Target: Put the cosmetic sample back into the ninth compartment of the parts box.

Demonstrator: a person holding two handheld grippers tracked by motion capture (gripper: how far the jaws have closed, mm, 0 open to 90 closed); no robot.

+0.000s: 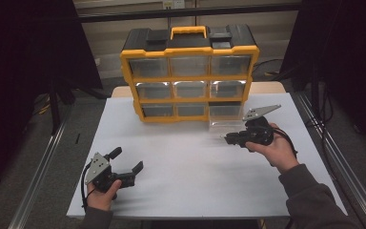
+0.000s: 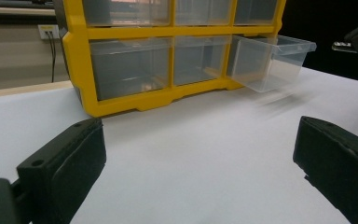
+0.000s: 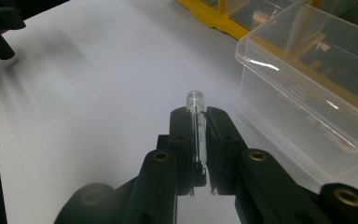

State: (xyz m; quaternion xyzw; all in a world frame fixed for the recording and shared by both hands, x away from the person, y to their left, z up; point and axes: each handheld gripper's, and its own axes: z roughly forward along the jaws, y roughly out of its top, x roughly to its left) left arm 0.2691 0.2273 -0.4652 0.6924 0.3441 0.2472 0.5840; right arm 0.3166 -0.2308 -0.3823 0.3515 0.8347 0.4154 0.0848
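The right hand-held gripper [image 3: 196,140] pinches a clear tube [image 3: 196,122] beside the pulled-out drawer [image 3: 307,88], over open desk [image 1: 186,157], while the left hand-held gripper [image 1: 126,162] gapes wide, empty, near the front edge.

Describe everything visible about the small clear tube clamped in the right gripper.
The small clear tube looks like thin transparent glass or plastic, slim and cylindrical with a rounded rim at its free end. It lies lengthwise between the shut jaws of the right gripper, its tip poking just past them. It hangs above the white table, beside the pulled-out clear drawer, not touching it.
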